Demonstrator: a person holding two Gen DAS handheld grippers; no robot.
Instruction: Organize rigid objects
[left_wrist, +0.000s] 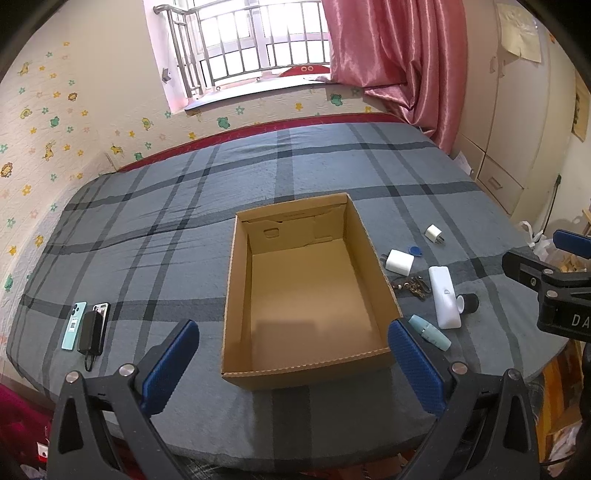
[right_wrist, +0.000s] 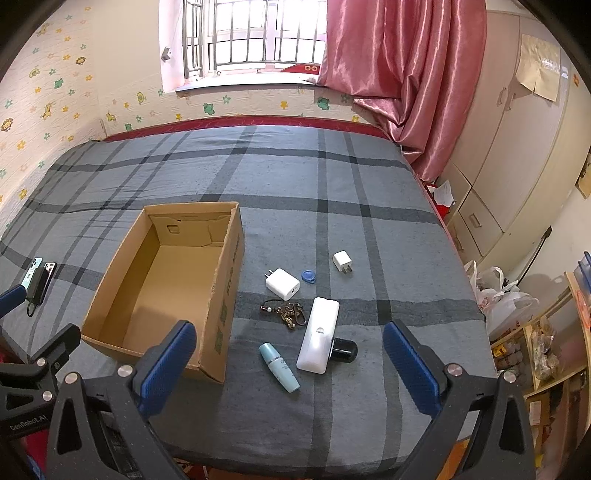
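Observation:
An empty cardboard box (left_wrist: 236, 295) (right_wrist: 225, 280) sits open on the plaid bed. Right of it lie a large white charger (right_wrist: 282, 283), a small white plug (right_wrist: 342, 261), a blue tag (right_wrist: 308, 277), a bunch of keys (right_wrist: 286, 312), a long white device (right_wrist: 318, 339) resting on a black cylinder (right_wrist: 345, 350), and a teal tube (right_wrist: 279, 366). Left of the box are two phones and a black power bank (left_wrist: 90, 330). My left gripper (left_wrist: 291, 356) hangs open before the box's near wall. My right gripper (right_wrist: 290, 360) is open, just short of the teal tube.
The bed (right_wrist: 332, 177) meets a stickered wall on the left and the window wall behind. A pink curtain (right_wrist: 402, 74) hangs at the back right. Cupboards (right_wrist: 517, 166), plastic bags (right_wrist: 498, 291) and shelves stand past the bed's right edge.

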